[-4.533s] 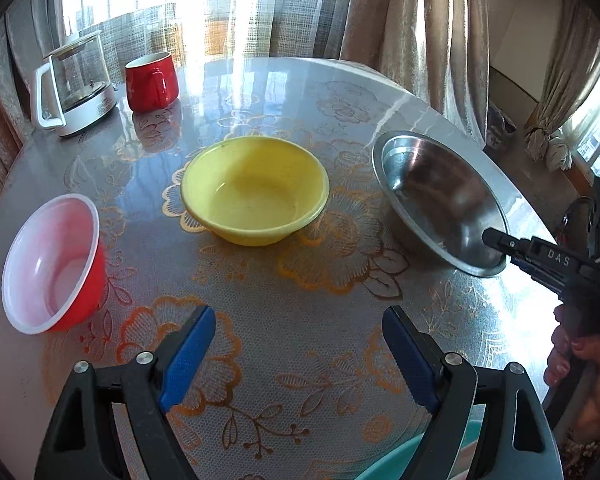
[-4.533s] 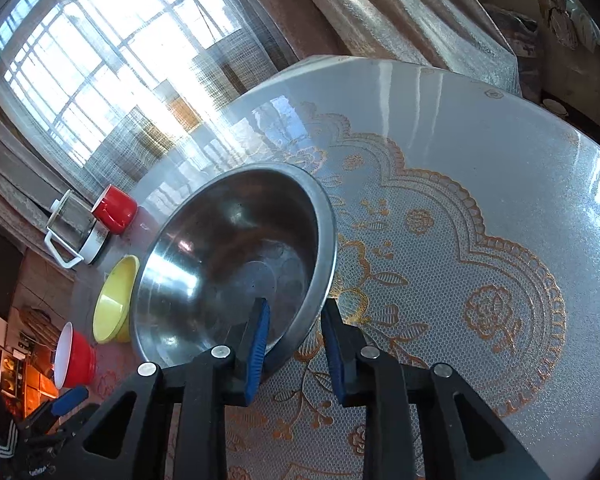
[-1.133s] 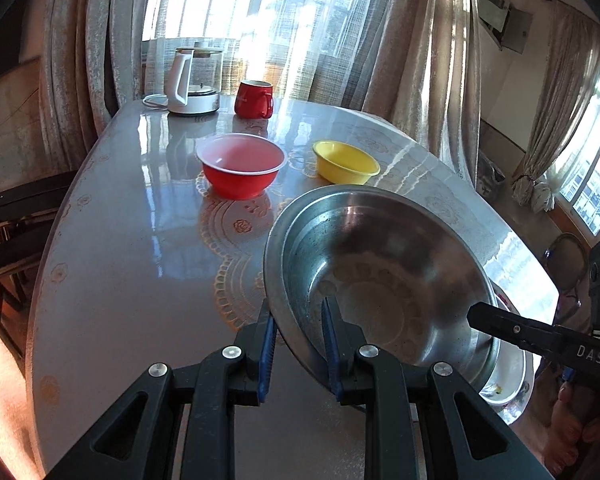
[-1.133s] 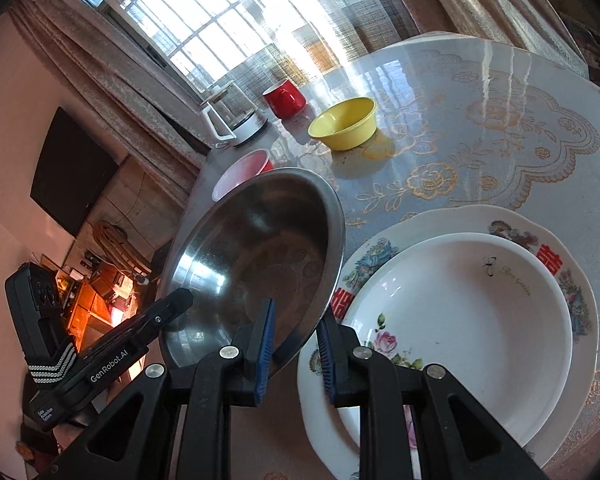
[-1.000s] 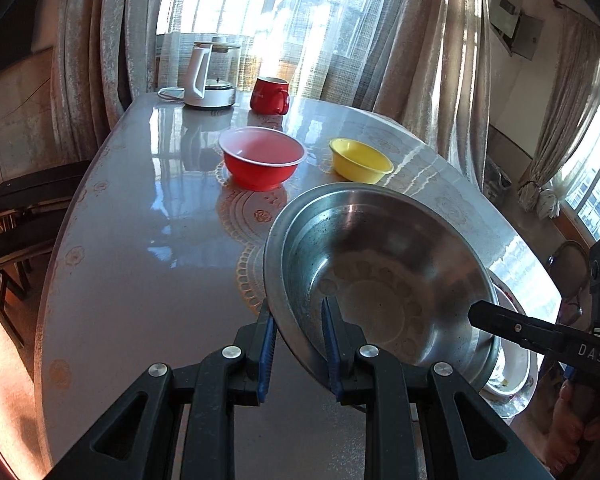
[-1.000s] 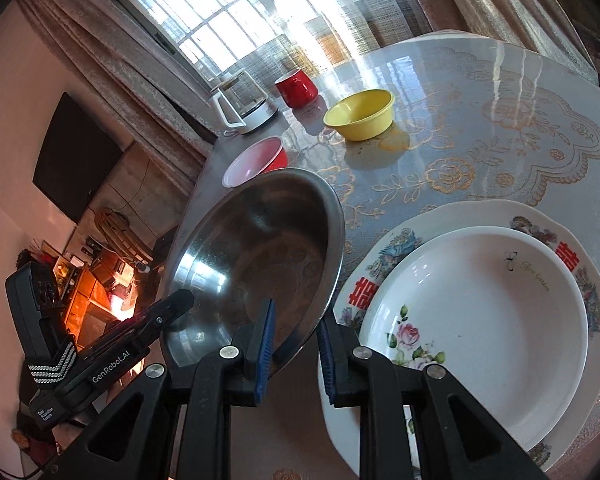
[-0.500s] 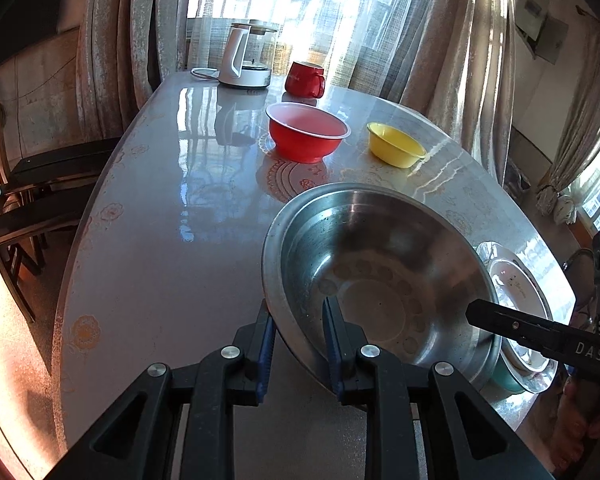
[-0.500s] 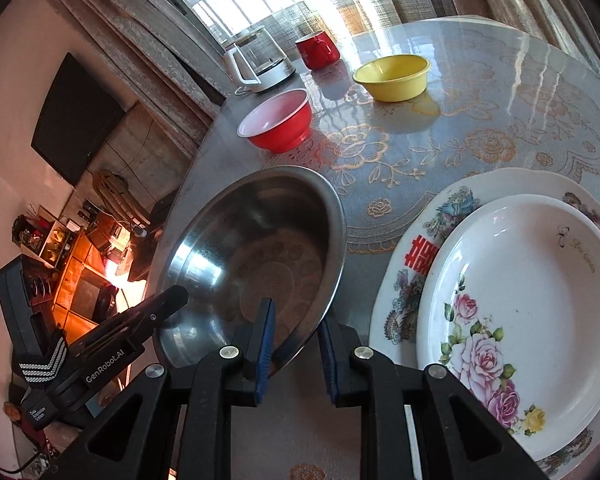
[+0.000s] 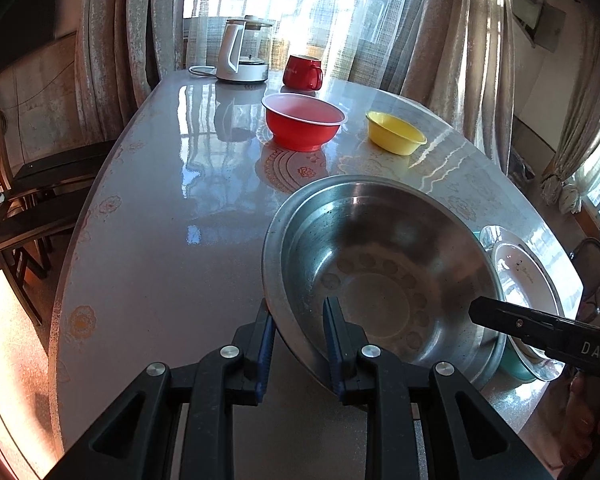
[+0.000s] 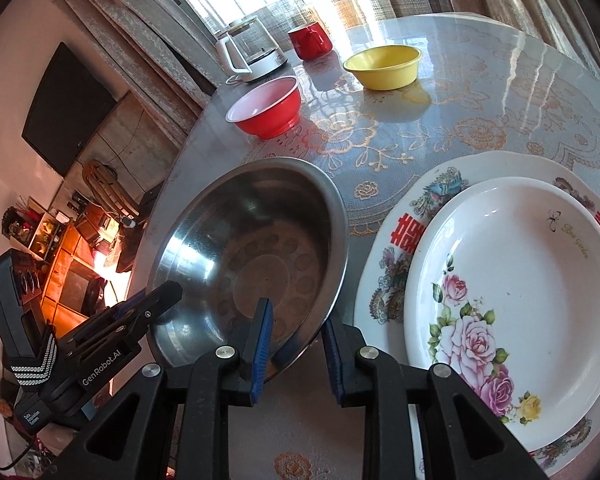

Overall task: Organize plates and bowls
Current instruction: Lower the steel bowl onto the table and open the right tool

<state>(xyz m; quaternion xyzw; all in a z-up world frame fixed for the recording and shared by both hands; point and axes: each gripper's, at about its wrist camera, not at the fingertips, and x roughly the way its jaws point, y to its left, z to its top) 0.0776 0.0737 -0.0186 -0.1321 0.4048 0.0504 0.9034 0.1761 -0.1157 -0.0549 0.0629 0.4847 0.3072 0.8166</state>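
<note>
A large steel bowl (image 9: 380,264) is held by both grippers. My left gripper (image 9: 298,344) is shut on its near left rim. My right gripper (image 10: 294,344) is shut on the opposite rim of the bowl (image 10: 252,256); its arm shows at the right of the left wrist view. A white rose-pattern plate (image 10: 520,272) lies stacked on a larger decorated plate (image 10: 404,236) to the right of the steel bowl. A red bowl (image 9: 303,120) and a yellow bowl (image 9: 395,133) stand farther back on the table.
A white kettle (image 9: 242,56) and a red mug (image 9: 302,72) stand at the table's far end by the curtained window. The round table (image 9: 172,240) has a glossy lace-pattern cover. Dark chairs (image 9: 40,184) stand to the left. A teal dish edge (image 9: 518,366) shows under the plates.
The steel bowl, held by both grippers, has moved left, away from the stacked plates, and sits lower toward the table. Both grippers stay shut on its rim.
</note>
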